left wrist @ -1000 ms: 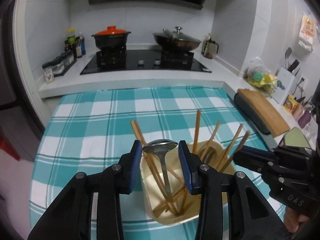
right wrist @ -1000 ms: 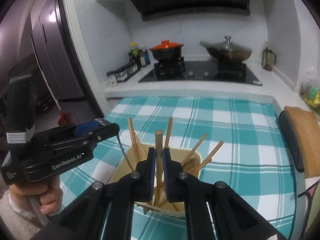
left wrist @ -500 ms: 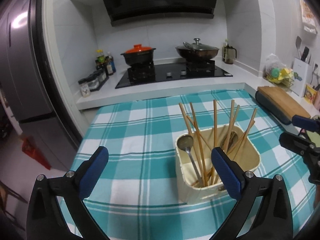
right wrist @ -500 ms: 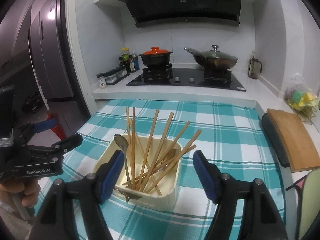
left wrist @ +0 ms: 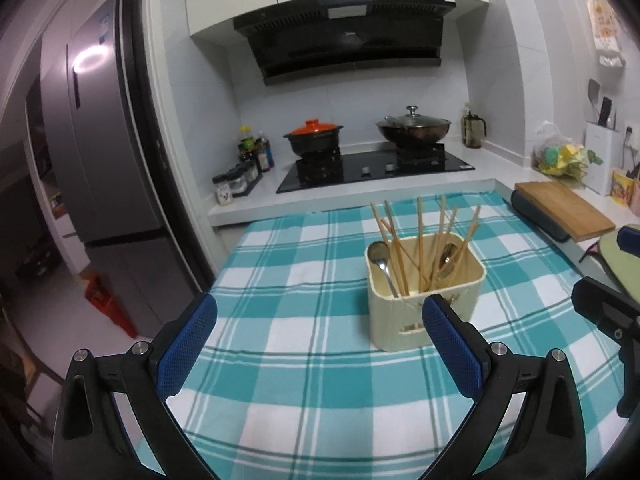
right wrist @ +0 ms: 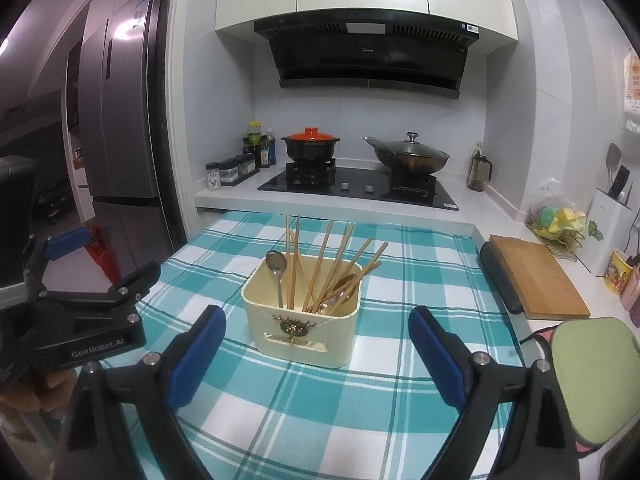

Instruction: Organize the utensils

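Now both tongs stand empty: left tongs (left wrist: 320,344) wide, right tongs (right wrist: 318,354) opening; the cream holder (right wrist: 302,316) sits mid-surface, squarely ahead of the right, chopsticks (right wrist: 320,264) and spoons (right wrist: 277,268) standing upright.

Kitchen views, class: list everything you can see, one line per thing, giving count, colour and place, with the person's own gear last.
utensil box: one, cream, on the cloth
chopsticks: several, wooden, upright in the box
spoons: two, metal, in the box
tablecloth: one, teal-white check, on the table
clay pot: one, black, orange lid, left burner
wok: one, dark, lidded, right burner
cutting board: one, wooden, right counter
fridge: one, grey, left
left gripper: black, blue pads, open, empty
right gripper: black, blue pads, jaws opening, empty
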Available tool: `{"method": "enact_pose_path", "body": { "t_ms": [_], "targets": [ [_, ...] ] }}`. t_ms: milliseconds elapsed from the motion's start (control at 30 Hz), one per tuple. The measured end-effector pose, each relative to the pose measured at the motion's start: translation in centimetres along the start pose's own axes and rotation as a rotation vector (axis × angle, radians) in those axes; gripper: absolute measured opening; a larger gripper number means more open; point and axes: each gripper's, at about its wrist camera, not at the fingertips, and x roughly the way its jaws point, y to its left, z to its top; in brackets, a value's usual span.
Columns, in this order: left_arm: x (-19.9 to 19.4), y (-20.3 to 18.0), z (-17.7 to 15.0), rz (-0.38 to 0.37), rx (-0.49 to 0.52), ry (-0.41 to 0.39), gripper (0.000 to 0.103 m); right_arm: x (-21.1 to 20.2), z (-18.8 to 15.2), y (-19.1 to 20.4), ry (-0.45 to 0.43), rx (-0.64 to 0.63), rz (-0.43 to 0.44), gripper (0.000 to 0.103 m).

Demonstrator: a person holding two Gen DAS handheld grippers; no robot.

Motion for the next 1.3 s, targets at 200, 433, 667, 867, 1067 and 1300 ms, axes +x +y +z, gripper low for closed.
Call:
{"method": "enact_pose_path", "body": {
  "t_ms": [200, 433, 667, 867, 1067, 1300],
  "targets": [
    [-3.3, 1.6, -2.4, -0.08, -0.07, 0.047, 0.103, -4.2, -2.1, 1.8, -0.015, -0.003, -0.04, 0.102],
    [-6.3, 2.0, -4.2, -0.079, -0.083, 0.054, 0.103, -7.3, -3.8, 3.6, -0.006, -0.015, -0.043, 0.102],
    [-7.7, 2.1, -4.4, -0.078, -0.064, 0.05, 0.103, -8.7, -4.3, 4.3, -0.001, -0.003, -0.03, 0.102],
    [-8.2, 2.1, -4.3, -0.078, -0.069, 0.041, 0.103, -9.2, -4.1, 4.4, -0.007, -0.009, -0.05, 0.102],
    [-8.4, 2.0, -4.1, -0.083, -0.058, 0.042, 0.103, -9.4, -4.2, 4.3, -0.001, 0.005, -0.048, 0.102],
    [-8.5, 1.8, -4.1, -0.084, -0.062, 0.047, 0.103, -9.9, -4.2, 4.3, -0.006, 0.003, -0.05, 0.102]
  ]
}}
